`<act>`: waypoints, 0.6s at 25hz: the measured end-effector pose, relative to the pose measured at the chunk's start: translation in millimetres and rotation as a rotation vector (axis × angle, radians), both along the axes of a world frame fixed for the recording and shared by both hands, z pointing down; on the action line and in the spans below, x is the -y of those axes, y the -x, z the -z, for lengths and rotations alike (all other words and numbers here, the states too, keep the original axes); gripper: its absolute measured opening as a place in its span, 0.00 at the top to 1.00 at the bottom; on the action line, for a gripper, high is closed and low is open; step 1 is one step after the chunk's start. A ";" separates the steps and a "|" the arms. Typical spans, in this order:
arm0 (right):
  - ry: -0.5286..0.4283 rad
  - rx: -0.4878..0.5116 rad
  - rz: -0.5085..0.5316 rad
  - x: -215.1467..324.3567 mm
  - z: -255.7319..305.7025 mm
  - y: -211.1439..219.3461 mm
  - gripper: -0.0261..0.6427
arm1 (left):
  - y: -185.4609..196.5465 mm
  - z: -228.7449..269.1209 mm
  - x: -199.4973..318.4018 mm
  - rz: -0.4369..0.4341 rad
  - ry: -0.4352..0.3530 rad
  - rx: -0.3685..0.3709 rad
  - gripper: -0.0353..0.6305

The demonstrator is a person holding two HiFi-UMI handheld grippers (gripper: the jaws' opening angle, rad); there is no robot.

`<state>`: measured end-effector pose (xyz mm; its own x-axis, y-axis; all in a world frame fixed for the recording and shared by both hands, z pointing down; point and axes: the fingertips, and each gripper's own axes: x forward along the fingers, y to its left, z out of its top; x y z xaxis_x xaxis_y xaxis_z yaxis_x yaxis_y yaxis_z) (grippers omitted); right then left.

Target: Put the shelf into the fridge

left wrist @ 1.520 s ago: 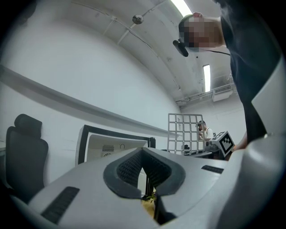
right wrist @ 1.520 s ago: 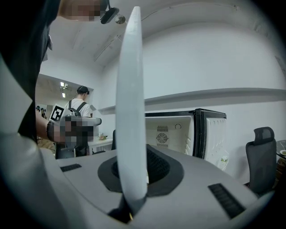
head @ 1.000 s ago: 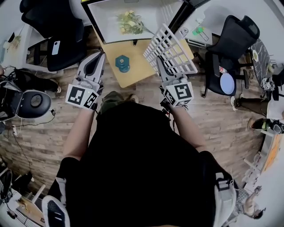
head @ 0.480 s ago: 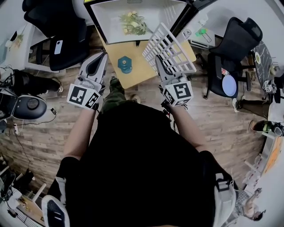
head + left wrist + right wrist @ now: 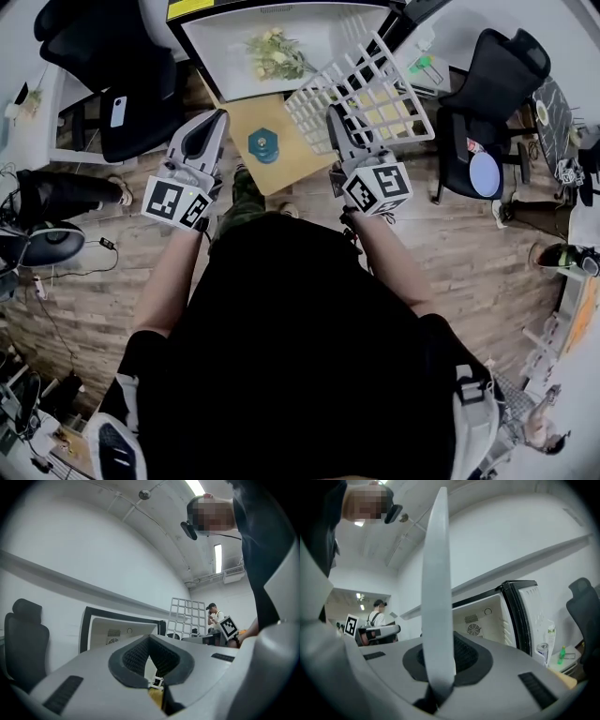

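The right gripper (image 5: 337,127) held the white grid shelf (image 5: 361,89) up in the upper middle of the head view. Its fingers (image 5: 464,653) were clamped on the shelf's near edge, which ran edge-on up the centre of the right gripper view. The shelf hung tilted, just in front of the open fridge (image 5: 225,42) and over the yellow tabletop (image 5: 281,164), not inside the fridge. A bunch of flowers (image 5: 275,52) lay within the fridge, and a blue object (image 5: 262,145) sat on the tabletop. At left, the left gripper (image 5: 211,122) pointed toward the fridge with its fingers (image 5: 136,656) pressed together on nothing.
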<state>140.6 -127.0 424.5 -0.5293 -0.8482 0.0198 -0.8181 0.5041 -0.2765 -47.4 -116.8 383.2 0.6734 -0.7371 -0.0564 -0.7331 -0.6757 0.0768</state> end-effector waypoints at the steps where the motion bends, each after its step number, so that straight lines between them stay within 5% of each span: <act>1: 0.013 0.048 -0.012 4.5 1.5 -1.1 0.89 | 1.4 -0.6 2.4 -0.001 0.002 -0.002 0.92; 9: 0.156 0.500 -0.117 40.2 1.5 -16.1 0.89 | 6.7 -1.0 19.6 -0.006 0.008 -0.017 0.92; 15: 0.219 0.727 -0.165 57.7 -4.5 -15.4 0.89 | 15.9 -1.5 29.4 -0.004 0.019 -0.014 0.92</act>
